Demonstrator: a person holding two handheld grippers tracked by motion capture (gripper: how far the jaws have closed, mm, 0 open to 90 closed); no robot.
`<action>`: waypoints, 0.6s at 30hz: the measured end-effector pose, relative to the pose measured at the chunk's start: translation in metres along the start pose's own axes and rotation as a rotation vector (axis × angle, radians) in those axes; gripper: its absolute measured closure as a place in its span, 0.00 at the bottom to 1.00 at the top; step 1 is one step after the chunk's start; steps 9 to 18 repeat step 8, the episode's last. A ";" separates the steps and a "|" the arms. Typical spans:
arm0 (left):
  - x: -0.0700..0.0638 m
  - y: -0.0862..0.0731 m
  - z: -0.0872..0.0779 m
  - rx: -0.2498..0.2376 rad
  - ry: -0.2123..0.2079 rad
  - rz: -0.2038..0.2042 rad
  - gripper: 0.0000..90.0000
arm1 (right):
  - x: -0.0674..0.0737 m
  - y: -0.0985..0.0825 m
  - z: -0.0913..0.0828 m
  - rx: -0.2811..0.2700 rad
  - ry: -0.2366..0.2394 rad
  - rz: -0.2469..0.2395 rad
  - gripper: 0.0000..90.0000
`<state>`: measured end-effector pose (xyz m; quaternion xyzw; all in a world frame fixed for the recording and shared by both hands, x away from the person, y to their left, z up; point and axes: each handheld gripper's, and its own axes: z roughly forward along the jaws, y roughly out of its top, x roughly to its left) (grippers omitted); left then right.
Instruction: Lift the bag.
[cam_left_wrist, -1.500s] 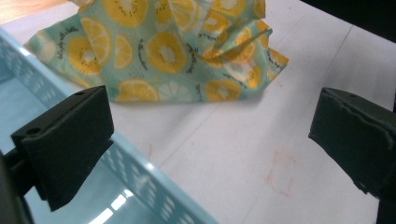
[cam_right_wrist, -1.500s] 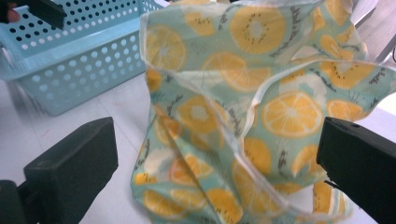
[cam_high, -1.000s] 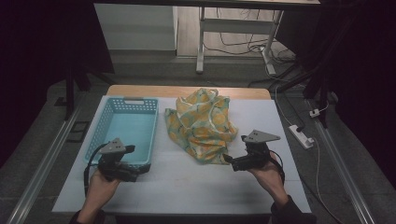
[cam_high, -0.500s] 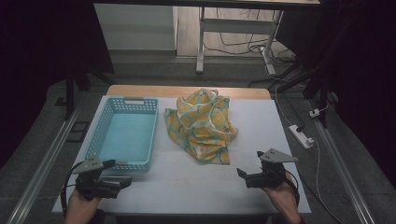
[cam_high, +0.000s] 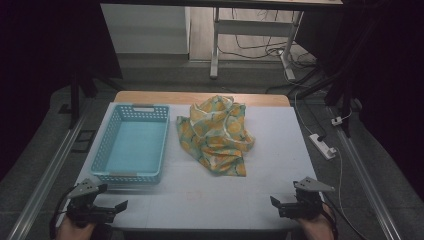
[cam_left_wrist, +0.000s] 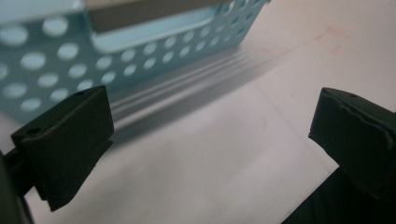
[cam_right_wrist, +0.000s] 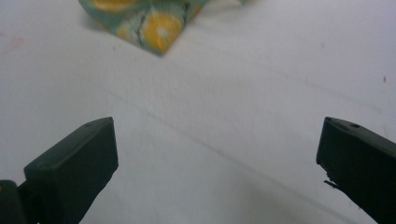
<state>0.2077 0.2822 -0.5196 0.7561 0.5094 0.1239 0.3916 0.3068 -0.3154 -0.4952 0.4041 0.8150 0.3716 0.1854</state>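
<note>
A white table stands before me in a dim room. My left gripper hovers at its near left corner, its 2 jaws apart, just short of the light blue perforated plastic basket. The crumpled green cloth with orange slices lies at the centre. My right gripper hovers near right, jaws wide.

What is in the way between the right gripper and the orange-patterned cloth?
Nothing visible. Bare white table lies between the right gripper and the crumpled cloth. The blue basket sits off to the cloth's left, out of that path.
</note>
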 end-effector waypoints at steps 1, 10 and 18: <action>0.001 -0.001 0.000 0.010 0.001 -0.006 0.00 | 0.000 -0.003 -0.001 0.017 -0.003 0.001 0.00; 0.002 -0.001 0.001 0.035 0.002 -0.019 0.00 | -0.004 -0.008 -0.005 0.037 -0.009 0.035 0.00; 0.002 -0.001 0.001 0.035 0.002 -0.019 0.00 | -0.004 -0.008 -0.005 0.037 -0.009 0.035 0.00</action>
